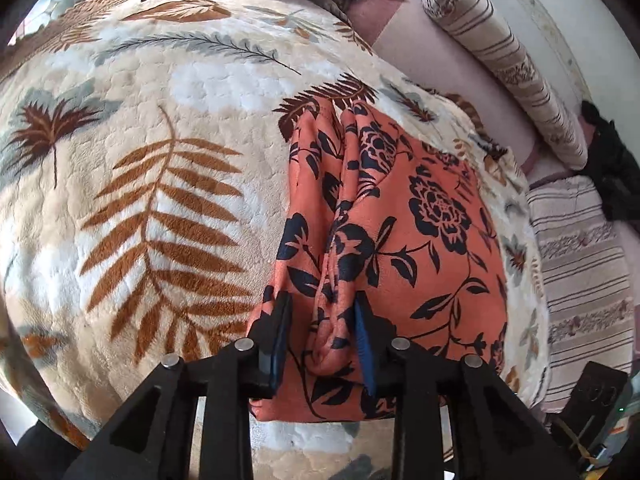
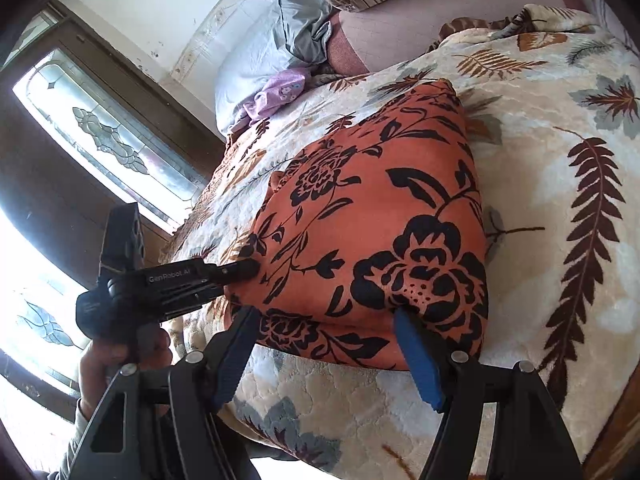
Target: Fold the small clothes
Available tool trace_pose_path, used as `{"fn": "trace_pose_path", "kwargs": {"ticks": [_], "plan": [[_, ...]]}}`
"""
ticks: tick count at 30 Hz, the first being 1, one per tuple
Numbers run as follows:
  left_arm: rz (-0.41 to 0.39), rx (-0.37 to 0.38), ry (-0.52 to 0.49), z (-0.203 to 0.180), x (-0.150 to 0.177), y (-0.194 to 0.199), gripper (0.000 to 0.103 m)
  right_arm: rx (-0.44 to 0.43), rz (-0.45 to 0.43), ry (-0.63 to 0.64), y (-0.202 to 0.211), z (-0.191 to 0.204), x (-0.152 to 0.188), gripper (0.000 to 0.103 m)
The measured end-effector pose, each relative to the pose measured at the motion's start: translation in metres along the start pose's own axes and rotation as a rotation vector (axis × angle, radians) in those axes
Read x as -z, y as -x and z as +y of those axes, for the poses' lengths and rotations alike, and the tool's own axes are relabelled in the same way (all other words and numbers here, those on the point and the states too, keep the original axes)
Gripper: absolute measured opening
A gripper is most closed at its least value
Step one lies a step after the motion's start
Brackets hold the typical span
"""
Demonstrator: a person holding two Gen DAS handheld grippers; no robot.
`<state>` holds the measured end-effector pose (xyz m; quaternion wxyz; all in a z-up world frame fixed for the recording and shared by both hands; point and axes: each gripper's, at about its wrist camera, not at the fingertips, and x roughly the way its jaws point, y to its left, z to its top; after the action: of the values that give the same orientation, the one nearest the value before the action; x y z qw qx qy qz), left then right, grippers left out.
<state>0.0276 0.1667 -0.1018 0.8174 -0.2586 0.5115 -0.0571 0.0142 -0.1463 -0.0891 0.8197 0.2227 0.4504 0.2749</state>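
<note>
An orange garment with a black flower print (image 1: pixel 404 216) lies folded on a leaf-patterned blanket (image 1: pixel 140 160). My left gripper (image 1: pixel 322 304) stands over its near left edge, its blue-padded jaws partly closed around a bunched ridge of the cloth. In the right wrist view the garment (image 2: pixel 380 216) is a thick folded pile. My right gripper (image 2: pixel 324 320) is open, its jaws spread wide at the pile's near edge with cloth between them. The left gripper (image 2: pixel 240 270) shows there at the pile's left corner, its tip touching the cloth.
A striped bolster (image 1: pixel 504 56) and a striped cushion (image 1: pixel 580 256) lie at the right. A lilac cloth (image 2: pixel 276 92) and a grey cloth (image 2: pixel 300 24) lie at the bed's far end. A glass-panelled door (image 2: pixel 108 136) stands at the left. Dark cloth (image 1: pixel 612 172) lies far right.
</note>
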Motion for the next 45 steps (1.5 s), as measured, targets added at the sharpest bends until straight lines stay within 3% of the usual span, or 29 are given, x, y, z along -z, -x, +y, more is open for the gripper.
{"fn": "trace_pose_path", "kwargs": {"ticks": [2,3,5,8,12,15,20,21,22,23,27,28,30,35,36,38,40,45], "plan": [[-0.045,-0.011,0.005,0.001,0.001,0.017,0.046,0.003,0.001,0.001,0.000,-0.001,-0.001,0.073],[-0.077,-0.016,0.005,0.000,0.001,0.026,0.047,0.003,0.001,-0.004,-0.001,-0.002,-0.001,0.073],[-0.107,0.048,-0.007,-0.002,-0.001,0.039,0.047,0.002,0.000,-0.006,-0.001,-0.002,-0.001,0.073],[-0.088,0.133,-0.017,-0.007,-0.003,0.039,0.048,0.001,0.001,-0.006,-0.001,-0.002,-0.001,0.073],[-0.035,0.116,-0.027,-0.015,-0.004,0.014,0.047,-0.006,-0.002,-0.010,-0.001,-0.003,-0.001,0.073],[-0.039,0.069,-0.077,-0.023,-0.009,0.005,0.046,-0.010,0.000,-0.010,-0.001,-0.004,-0.001,0.073],[0.034,0.000,-0.082,-0.018,-0.021,-0.021,0.046,-0.013,0.002,-0.016,-0.003,-0.005,-0.001,0.073],[0.040,0.007,-0.083,-0.018,-0.021,-0.022,0.042,-0.015,0.001,-0.018,-0.003,-0.006,-0.001,0.073],[0.041,0.013,-0.092,-0.020,-0.021,-0.022,0.027,-0.017,0.001,-0.019,-0.004,-0.006,0.000,0.073],[0.031,0.002,-0.107,-0.022,-0.020,-0.020,0.022,-0.018,0.002,-0.018,-0.004,-0.007,0.000,0.073],[0.009,-0.013,-0.150,-0.029,-0.020,-0.017,0.016,-0.019,0.008,-0.030,-0.008,-0.011,0.001,0.073],[0.012,-0.015,-0.138,-0.026,-0.020,-0.019,0.019,-0.019,0.008,-0.029,-0.009,-0.011,0.001,0.073],[0.023,-0.017,-0.098,-0.018,-0.020,-0.024,0.033,-0.019,0.008,-0.025,-0.009,-0.009,0.002,0.073],[0.064,0.029,-0.099,-0.016,-0.017,-0.034,0.041,-0.027,0.004,-0.033,-0.007,-0.011,0.003,0.073],[0.066,0.031,-0.091,-0.015,-0.017,-0.036,0.040,-0.025,0.004,-0.031,-0.008,-0.011,0.003,0.073],[0.072,0.042,-0.086,-0.016,-0.019,-0.037,0.014,-0.025,0.004,-0.030,-0.007,-0.010,0.003,0.073],[0.036,0.027,-0.115,-0.025,-0.018,-0.028,0.010,-0.028,0.005,-0.033,-0.006,-0.010,0.003,0.073],[-0.149,-0.007,-0.297,-0.078,-0.007,0.026,0.010,-0.017,0.001,-0.034,-0.004,-0.009,0.003,0.073]]}}
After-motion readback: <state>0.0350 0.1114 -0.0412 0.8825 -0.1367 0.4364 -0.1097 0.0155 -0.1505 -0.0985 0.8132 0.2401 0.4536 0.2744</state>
